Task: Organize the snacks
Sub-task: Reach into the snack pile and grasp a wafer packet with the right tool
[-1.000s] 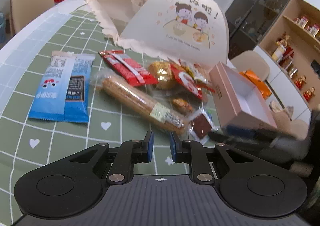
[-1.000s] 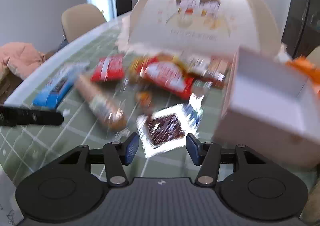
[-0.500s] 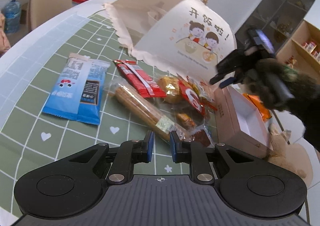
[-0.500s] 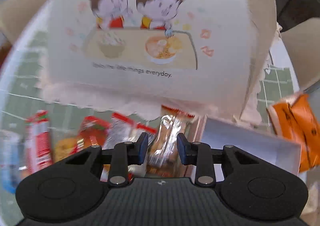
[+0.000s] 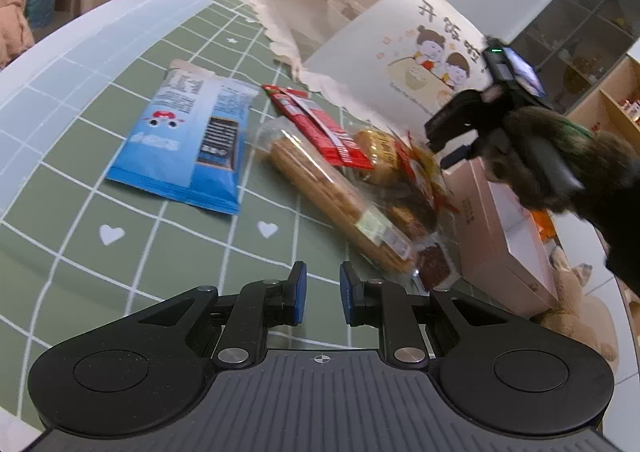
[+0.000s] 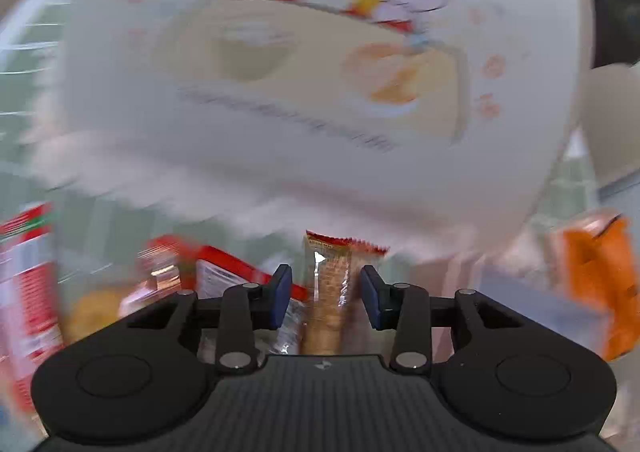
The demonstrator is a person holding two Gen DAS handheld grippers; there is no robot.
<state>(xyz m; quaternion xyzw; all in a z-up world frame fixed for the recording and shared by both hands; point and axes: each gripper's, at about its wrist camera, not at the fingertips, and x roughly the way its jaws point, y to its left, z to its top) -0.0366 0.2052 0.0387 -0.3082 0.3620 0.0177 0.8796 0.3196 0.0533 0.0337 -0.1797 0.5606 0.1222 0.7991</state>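
Straddling a slim brown snack bar (image 6: 326, 292) at 12 o'clock in the pile, the right gripper (image 6: 326, 294) is apart; closing could snag neighbouring wrappers. Left gripper (image 5: 322, 294), narrowly apart, holds nothing above the tabletop (image 5: 120, 252).

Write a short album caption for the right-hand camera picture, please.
The right gripper, jaws open, straddles a brown snack packet in front of a cartoon-printed food cover.
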